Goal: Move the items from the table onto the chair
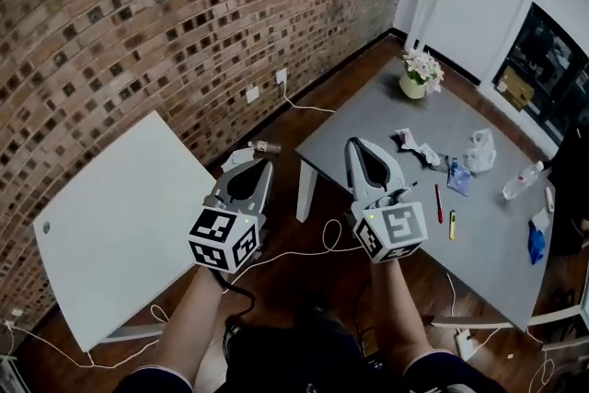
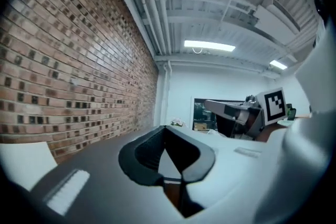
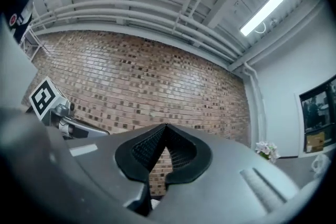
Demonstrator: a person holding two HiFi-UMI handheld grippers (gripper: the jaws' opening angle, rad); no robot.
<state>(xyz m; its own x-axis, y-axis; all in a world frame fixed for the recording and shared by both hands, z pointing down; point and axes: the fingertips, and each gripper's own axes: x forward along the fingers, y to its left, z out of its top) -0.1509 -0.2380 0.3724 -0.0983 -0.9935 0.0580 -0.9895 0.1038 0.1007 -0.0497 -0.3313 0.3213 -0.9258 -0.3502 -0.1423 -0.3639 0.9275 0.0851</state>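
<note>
Claws: two, one in each of the person's hands, held up side by side with the marker cubes nearest the person.
Left claw (image 1: 265, 164): jaws closed tip to tip with nothing between them. It hangs over the wooden floor (image 1: 304, 281), left of the grey table (image 1: 368, 120).
Right claw (image 1: 355, 144): jaws pressed together at the tips, gripping nothing. It shows against the grey table's near left edge and touches none of the things on it.
Tables: two. The grey table carries all the loose things, and the white table (image 1: 110, 216) stands to its left by the brick wall (image 1: 138, 14).
Pens: two, a red pen (image 1: 439, 203) and a yellow pen (image 1: 451, 225). They lie near each other but apart, about the middle of the grey table.
Flower pot (image 1: 414, 86): one, upright at the grey table's far corner.
Bottle (image 1: 521, 181): one, clear, lying on its side toward the grey table's right edge.
White bag (image 1: 480, 152): one, crumpled, on the grey table beyond the pens.
Blue packet (image 1: 458, 179): one, flat on the grey table between the white bag and the red pen.
Wrapper (image 1: 409, 143): one, crumpled, on the grey table, left of the blue packet.
Blue thing (image 1: 537, 244): one, at the grey table's right edge, too small to tell what it is.
Wall sockets (image 1: 251, 94): two, low on the brick wall beyond the grey table.
</note>
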